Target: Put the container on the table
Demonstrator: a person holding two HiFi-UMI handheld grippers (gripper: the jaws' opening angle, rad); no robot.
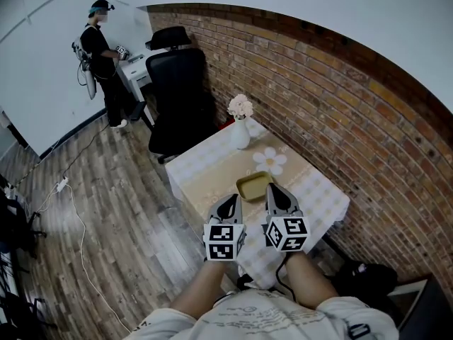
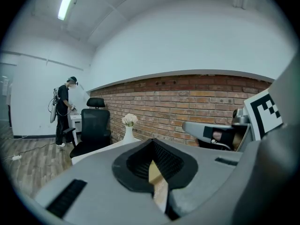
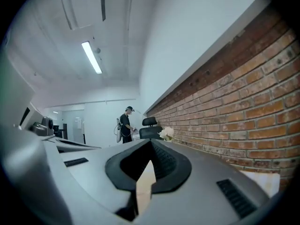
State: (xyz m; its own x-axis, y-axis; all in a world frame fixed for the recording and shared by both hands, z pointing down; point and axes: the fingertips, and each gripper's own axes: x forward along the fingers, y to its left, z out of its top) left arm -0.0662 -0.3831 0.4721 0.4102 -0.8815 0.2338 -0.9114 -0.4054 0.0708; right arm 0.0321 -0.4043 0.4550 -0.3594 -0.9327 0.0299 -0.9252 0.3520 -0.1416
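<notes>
**Head view.** A shallow, rectangular olive-yellow container (image 1: 255, 186) lies flat on the square table under a pale checked cloth (image 1: 212, 168), towards its near edge and just in front of a white daisy-shaped mat (image 1: 270, 160); this view alone shows the container. Above that same edge are two grey plastic grippers side by side, the left gripper (image 1: 231, 201) and the right gripper (image 1: 274, 190); each carries one cube of black-and-white square markers (image 1: 224, 241). The right gripper's tip overlaps the container's right rim in the picture; contact cannot be told. One white round-bellied vase of pale flowers (image 1: 240, 129) stands at the table's far side; one black office chair (image 1: 180, 91) stands beyond the far corner. A rough red-brick wall (image 1: 340, 112) runs along the right; wood-plank flooring (image 1: 106, 211) carries one white cable (image 1: 78, 239).

**Left gripper view.** The ribbed black pads (image 2: 168, 161) meet in a closed V with nothing held between them; the right gripper crosses the right margin. Vase, chair and one person standing by the far wall (image 2: 62, 109) appear at table level.

**Right gripper view.** The jaws are likewise closed and empty; the brick courses run close alongside. This view alone shows the white ceiling, bearing one fluorescent tube (image 3: 91, 57).
</notes>
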